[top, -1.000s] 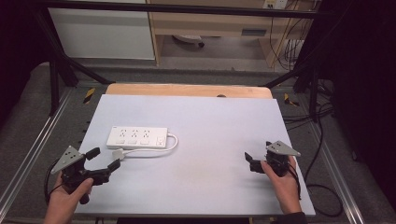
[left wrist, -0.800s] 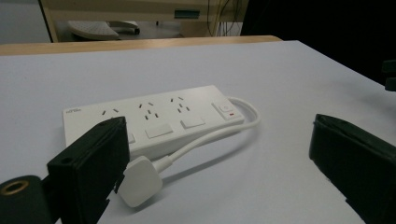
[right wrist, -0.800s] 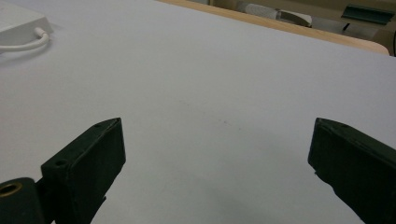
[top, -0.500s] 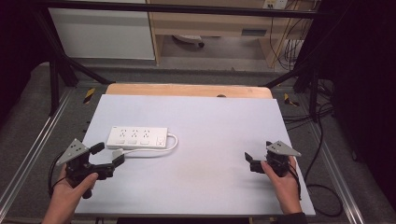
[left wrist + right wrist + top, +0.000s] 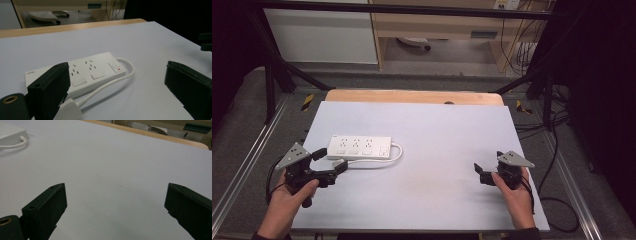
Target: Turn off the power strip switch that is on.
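The left gripper (image 5: 328, 162), jaws wide apart near the table's (image 5: 437, 135) left edge, could bump the plug (image 5: 67, 111) away, while the right gripper (image 5: 487, 172) waits open.

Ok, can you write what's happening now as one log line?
left gripper: open, beside white plastic power strip | its white plug: on table | right gripper: open, holding nothing

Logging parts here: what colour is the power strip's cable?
White, like the power strip itself; its cable shows best in the left gripper view.
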The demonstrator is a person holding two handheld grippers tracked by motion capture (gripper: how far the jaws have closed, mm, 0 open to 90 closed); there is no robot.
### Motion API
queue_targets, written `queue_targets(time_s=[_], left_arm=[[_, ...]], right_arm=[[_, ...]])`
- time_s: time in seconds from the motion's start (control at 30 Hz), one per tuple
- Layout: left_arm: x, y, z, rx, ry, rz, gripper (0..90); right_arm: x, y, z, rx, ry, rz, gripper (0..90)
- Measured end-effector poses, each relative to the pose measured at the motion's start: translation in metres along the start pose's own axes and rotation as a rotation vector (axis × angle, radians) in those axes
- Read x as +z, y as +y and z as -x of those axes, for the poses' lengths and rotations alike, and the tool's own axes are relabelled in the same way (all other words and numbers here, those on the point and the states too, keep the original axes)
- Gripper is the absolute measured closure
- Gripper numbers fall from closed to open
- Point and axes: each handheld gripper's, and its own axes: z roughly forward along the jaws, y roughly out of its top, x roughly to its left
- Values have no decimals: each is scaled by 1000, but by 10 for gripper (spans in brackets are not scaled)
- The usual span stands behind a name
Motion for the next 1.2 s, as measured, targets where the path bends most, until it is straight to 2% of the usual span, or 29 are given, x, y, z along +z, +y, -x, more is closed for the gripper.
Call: queue_targets(time_s=[0.43,0.7,1.0,1.2], left_arm=[[6,12,-2,2,-2,-7,62],[8,13,-4,3,-2,-18,62],[15,20,-3,20,-5,-28,62],[21,24,-5,17,2,-32,62]], right_arm=[[0,0,0,1,-1,2,47],[0,0,0,0,-1,-1,45],[0,0,0,-5,-4,-1,45],[0,0,0,-5,-4,-4,44]])
